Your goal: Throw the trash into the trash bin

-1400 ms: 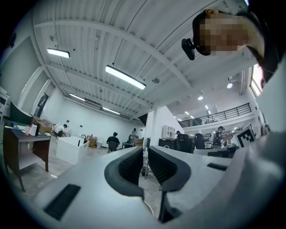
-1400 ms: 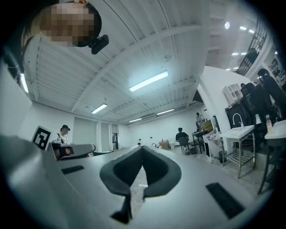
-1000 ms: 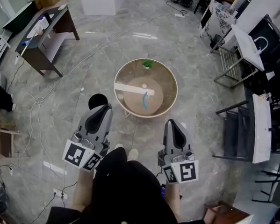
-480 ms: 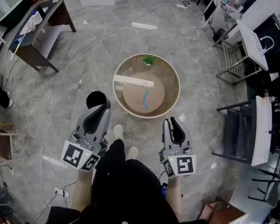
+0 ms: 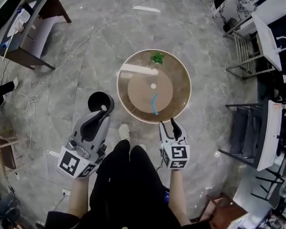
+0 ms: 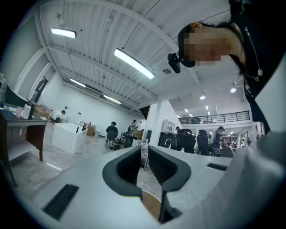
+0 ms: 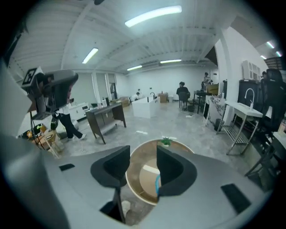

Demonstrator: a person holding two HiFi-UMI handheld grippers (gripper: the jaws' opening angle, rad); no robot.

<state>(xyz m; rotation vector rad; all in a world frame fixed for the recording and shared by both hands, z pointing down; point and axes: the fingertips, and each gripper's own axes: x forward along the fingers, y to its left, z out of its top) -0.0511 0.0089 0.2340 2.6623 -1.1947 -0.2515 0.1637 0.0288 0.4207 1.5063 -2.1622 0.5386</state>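
One round table [image 5: 184, 70], marble floor [image 5: 195, 23], left gripper [image 5: 104, 110] slightly apart, right gripper [image 5: 168, 123] opening, both empty.

Left gripper [image 6: 144, 157], jaws slightly apart, strip lights [image 6: 134, 63] overhead, seated people [image 6: 111, 131] far off

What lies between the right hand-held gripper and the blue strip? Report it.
Only the round table's rim and bare tabletop before the blue strip, seen in the head view. The right hand-held gripper is opening its jaws, empty.
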